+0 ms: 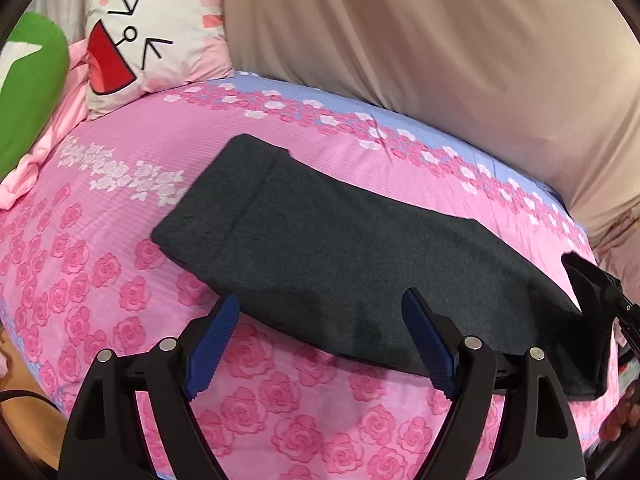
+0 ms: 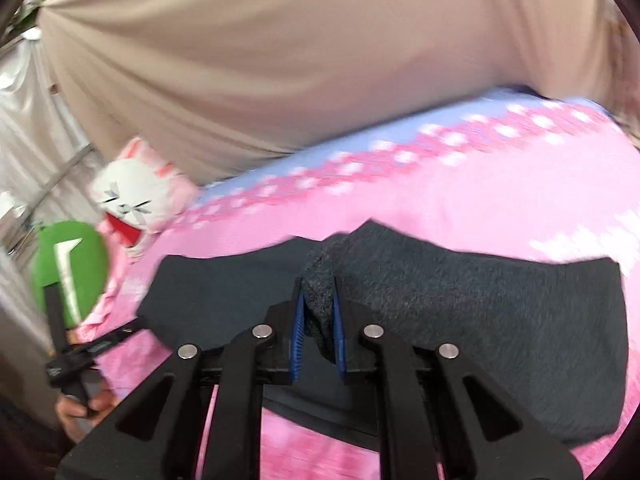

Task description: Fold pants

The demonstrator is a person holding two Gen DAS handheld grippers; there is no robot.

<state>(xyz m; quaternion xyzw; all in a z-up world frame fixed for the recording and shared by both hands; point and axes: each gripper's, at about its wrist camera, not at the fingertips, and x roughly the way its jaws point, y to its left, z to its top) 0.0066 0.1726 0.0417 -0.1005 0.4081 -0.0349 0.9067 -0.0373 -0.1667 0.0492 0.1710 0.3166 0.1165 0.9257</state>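
Dark grey pants (image 1: pixel 320 248), lengthwise-folded, flat across pink floral bedsheet (image 1: pixel 120 280)

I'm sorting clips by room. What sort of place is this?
Probably a bedroom: dark grey pants lie on a bed with a pink rose-print sheet, with a cartoon-face pillow at one end.

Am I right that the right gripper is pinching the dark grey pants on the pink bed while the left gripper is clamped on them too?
Not quite: the left gripper is open, clamped on nothing, as the left wrist view shows. The right gripper does pinch the dark grey pants on the pink bed.
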